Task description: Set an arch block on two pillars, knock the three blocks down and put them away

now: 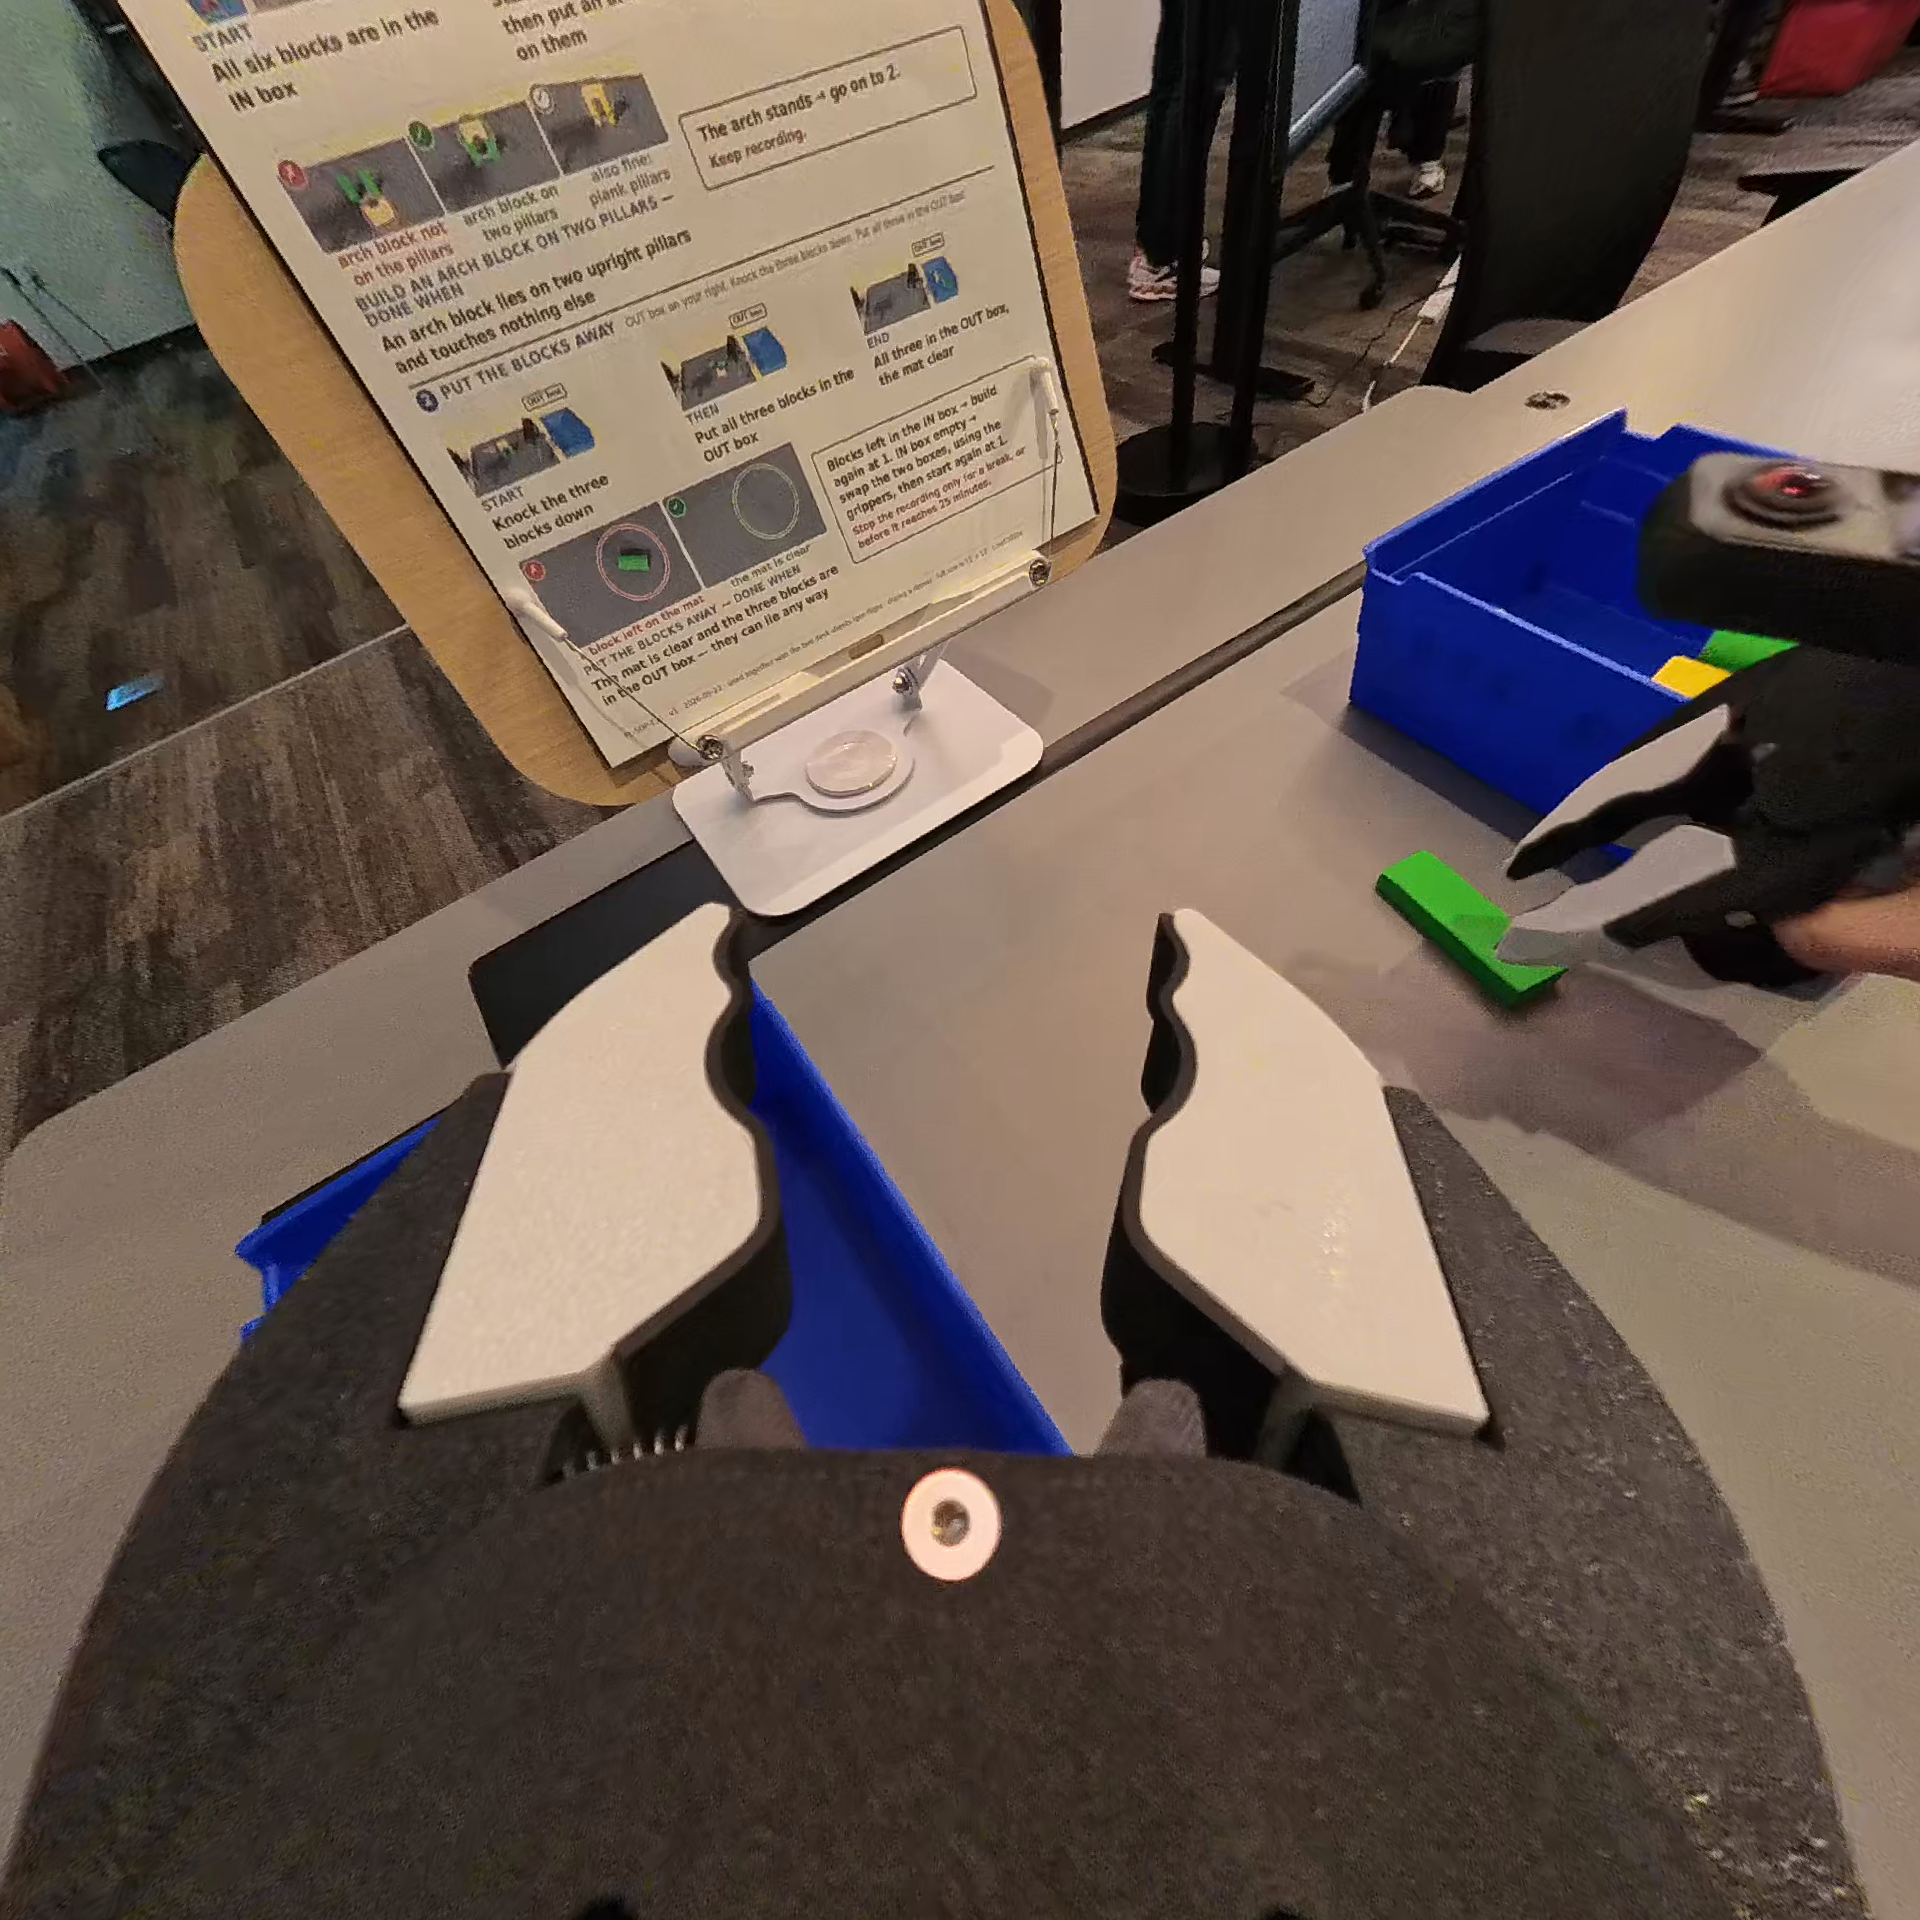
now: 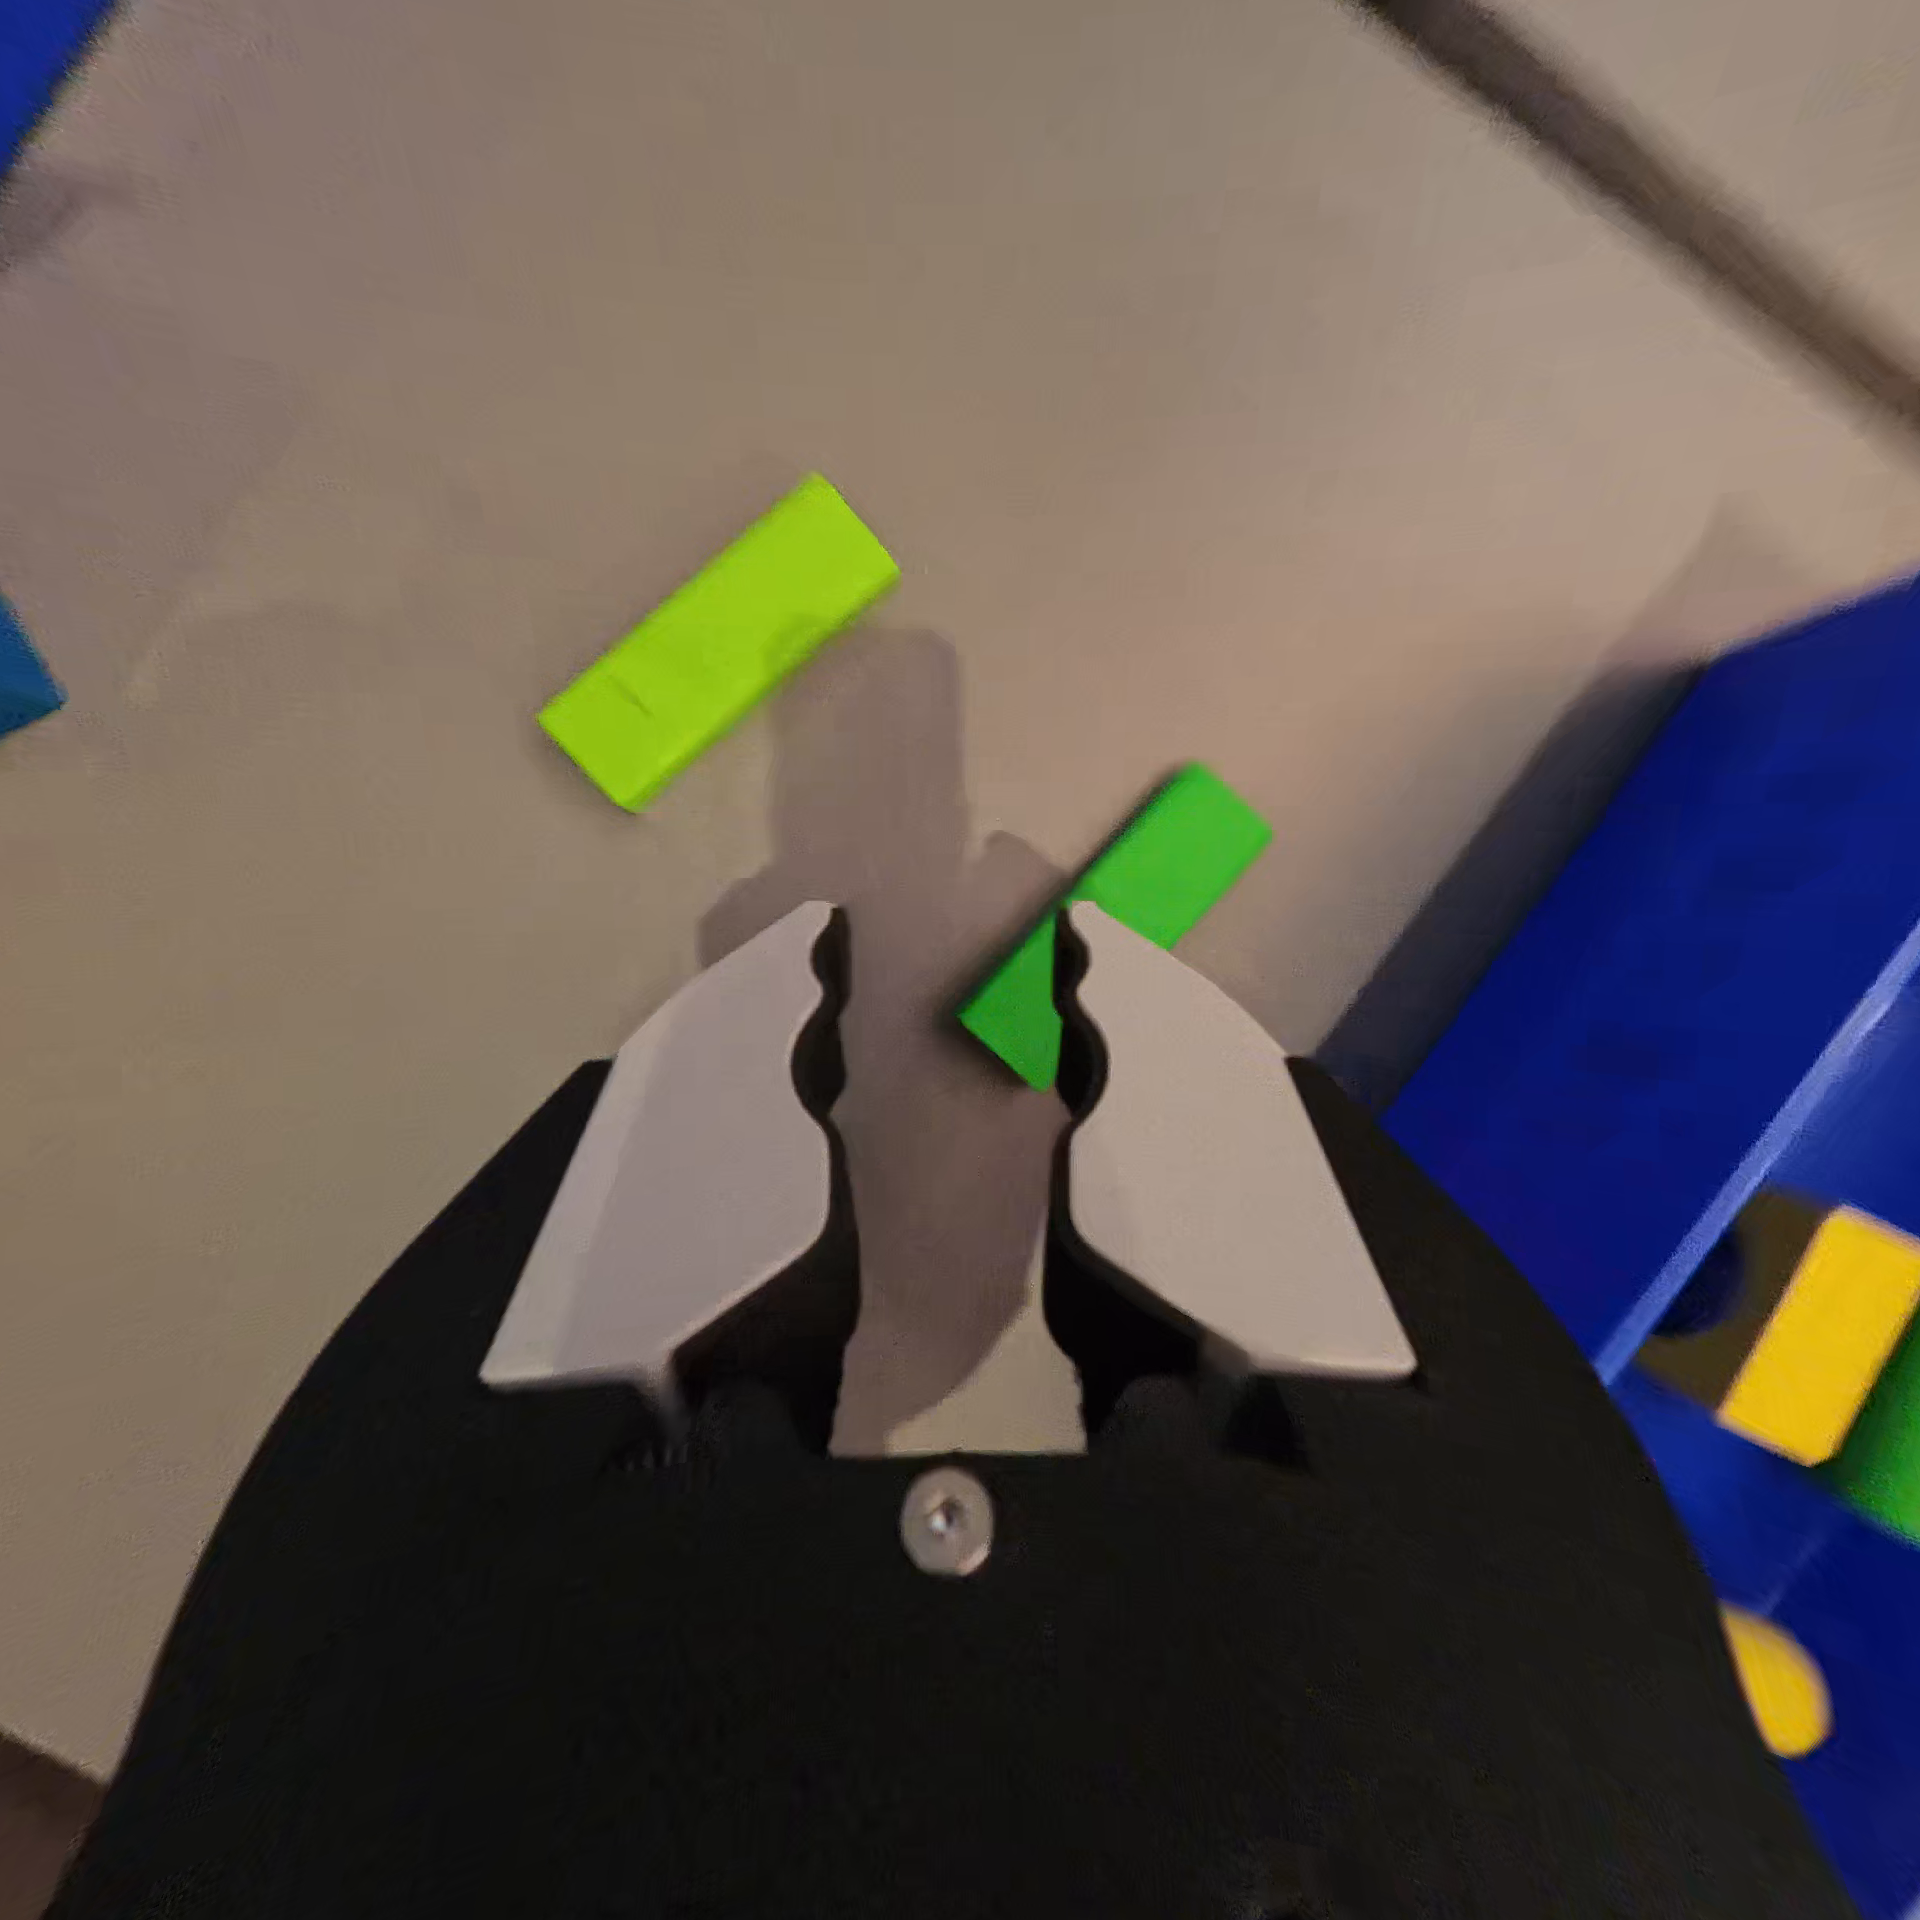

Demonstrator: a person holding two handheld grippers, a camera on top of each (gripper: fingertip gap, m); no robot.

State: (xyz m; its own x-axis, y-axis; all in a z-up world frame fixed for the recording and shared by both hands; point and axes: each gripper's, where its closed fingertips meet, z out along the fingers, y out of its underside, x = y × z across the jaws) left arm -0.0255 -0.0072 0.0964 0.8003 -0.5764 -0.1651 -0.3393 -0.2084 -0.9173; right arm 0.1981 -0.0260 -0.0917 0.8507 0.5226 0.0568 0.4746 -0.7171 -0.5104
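My left gripper [image 1: 945, 920] is open and empty, held above a blue bin [image 1: 862, 1247] at the near left. My right gripper [image 2: 954, 920] is open with nothing between its fingers, low over the grey table. A dark green block [image 2: 1164, 883] lies flat there, partly under its right finger; the block [image 1: 1455, 925] and the right gripper [image 1: 1512, 904] also show in the left wrist view. A lime green block [image 2: 717, 644] lies flat farther ahead. A second blue bin [image 2: 1662, 935] on the right holds a yellow block [image 2: 1818, 1340] and a green one.
An instruction board [image 1: 644, 364] on a white stand [image 1: 862, 790] rises at the table's far edge. The right bin [image 1: 1475, 644] sits near the back right. Beyond the edge are the floor, chair bases and people's legs [image 1: 1174, 208]. The tips of one gripper are about 30 centimeters away from the tips of the other.
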